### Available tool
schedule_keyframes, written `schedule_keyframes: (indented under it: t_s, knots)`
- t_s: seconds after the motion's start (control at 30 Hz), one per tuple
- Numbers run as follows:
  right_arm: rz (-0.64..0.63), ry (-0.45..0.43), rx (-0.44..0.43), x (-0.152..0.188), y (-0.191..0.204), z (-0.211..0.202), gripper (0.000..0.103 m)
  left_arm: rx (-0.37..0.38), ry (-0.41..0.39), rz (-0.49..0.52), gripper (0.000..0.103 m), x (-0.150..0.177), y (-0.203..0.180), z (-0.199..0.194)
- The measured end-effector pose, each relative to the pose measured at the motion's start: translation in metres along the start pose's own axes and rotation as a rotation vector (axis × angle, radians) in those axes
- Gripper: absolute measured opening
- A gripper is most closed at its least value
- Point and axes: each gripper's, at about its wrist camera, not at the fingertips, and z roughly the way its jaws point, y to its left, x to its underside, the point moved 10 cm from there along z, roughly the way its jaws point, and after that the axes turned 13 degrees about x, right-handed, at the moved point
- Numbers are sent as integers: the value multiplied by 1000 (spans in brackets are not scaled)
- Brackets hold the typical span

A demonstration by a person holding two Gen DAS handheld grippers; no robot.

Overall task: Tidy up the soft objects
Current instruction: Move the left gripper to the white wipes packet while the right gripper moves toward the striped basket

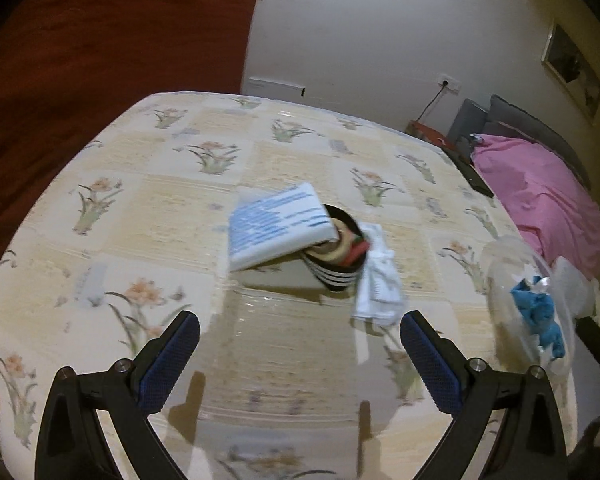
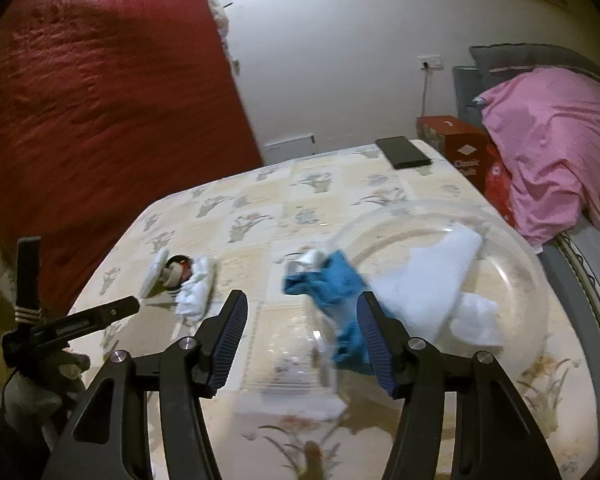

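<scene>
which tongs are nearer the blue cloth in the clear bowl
Right. The right tongs are open at the clear bowl, one finger overlapping the blue cloth in view. The left tongs sit off to its left, open, facing the striped cup.

Home interior, likely a living or bedroom area. Table with a floral plastic-covered cloth (image 1: 148,216), grey sofa (image 2: 540,56) draped with a pink sheet (image 2: 552,140), red mattress (image 2: 100,100) leaning upright against the white wall. Framed picture (image 1: 574,66) and wall socket (image 1: 449,83) also visible.

White wall (image 1: 380,32), red mattress (image 2: 100,100), pink-covered sofa (image 2: 552,140).
</scene>
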Motion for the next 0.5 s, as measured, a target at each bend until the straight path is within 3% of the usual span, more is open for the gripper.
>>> schedule_keyframes:
  t_s: [0.5]
  knots:
    - [-167, 96, -109, 24, 87, 30, 60, -63, -6, 54, 102, -11, 30, -4]
